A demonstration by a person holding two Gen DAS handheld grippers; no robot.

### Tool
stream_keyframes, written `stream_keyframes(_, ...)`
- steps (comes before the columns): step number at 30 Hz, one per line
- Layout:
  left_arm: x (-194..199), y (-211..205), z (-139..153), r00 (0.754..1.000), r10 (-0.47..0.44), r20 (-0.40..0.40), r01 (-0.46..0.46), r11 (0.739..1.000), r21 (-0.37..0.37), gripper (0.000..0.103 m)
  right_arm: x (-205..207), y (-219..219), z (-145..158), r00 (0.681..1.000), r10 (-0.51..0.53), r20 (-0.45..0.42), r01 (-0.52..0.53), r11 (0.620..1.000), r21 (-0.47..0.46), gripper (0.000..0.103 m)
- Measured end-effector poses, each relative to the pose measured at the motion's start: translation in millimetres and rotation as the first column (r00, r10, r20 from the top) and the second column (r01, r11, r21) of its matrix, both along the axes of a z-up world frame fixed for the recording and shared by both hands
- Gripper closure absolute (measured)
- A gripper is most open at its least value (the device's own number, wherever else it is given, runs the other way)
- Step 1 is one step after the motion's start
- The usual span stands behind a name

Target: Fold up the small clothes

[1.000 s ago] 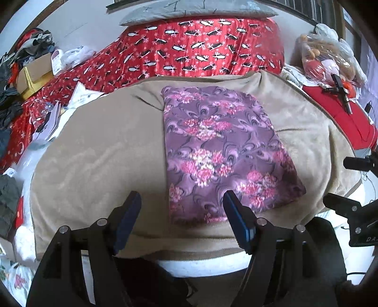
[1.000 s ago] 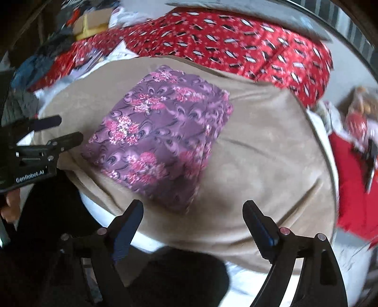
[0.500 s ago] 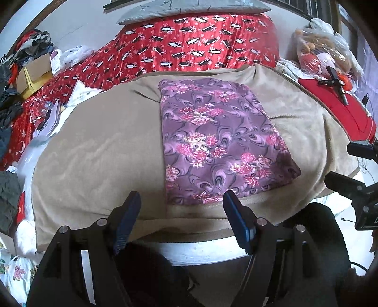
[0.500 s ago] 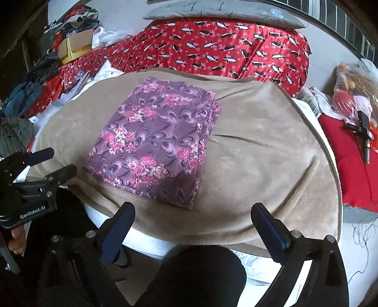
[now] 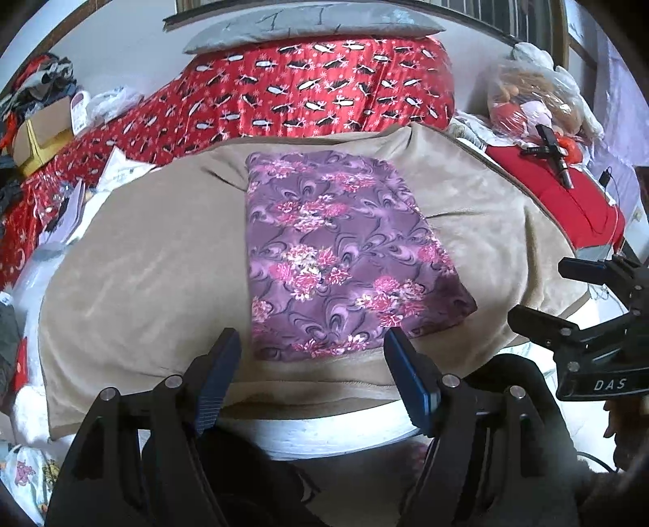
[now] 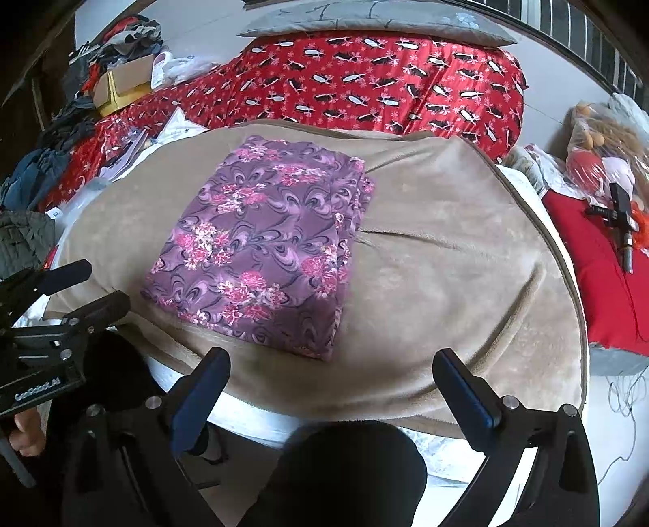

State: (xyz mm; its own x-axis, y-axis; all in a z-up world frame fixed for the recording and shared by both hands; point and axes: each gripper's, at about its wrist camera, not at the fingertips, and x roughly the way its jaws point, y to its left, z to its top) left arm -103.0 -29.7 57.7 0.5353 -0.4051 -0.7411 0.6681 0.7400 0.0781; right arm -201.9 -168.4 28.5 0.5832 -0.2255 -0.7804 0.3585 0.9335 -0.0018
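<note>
A folded purple cloth with pink flowers (image 5: 340,259) lies flat as a neat rectangle on a beige blanket (image 5: 142,283). My left gripper (image 5: 311,338) hovers just short of the cloth's near edge, open, with nothing between its fingers. In the right wrist view the same cloth (image 6: 267,247) sits left of centre on the blanket (image 6: 446,283). My right gripper (image 6: 332,357) stands wide open over the blanket's near edge, empty, apart from the cloth's near right corner. Each gripper shows in the other's view: the right one (image 5: 539,292) and the left one (image 6: 101,285).
Behind the blanket lie a red patterned quilt (image 5: 324,89) and a grey cushion (image 5: 312,24). A cardboard box (image 5: 40,133), papers and piled clothes crowd the left. On the right are a plastic bag of toys (image 5: 531,101) and a black tool (image 6: 620,227) on a red cushion.
Both grippers have drawn back from the cloth, which now sits farther from the fingertips. The right gripper's jaws have spread wider and its view has levelled out.
</note>
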Motion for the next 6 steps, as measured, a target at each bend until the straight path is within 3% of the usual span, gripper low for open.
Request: stream_keyframes(6, 2.1, -0.4, -3.2, 1.000, 0.013, -0.016, -0.013, 1.000, 0.017, 0.030, -2.7, -3.6, 0.6, 1.000, -0.020, 0.004, 0.020, 1.000, 0.006, 0.001)
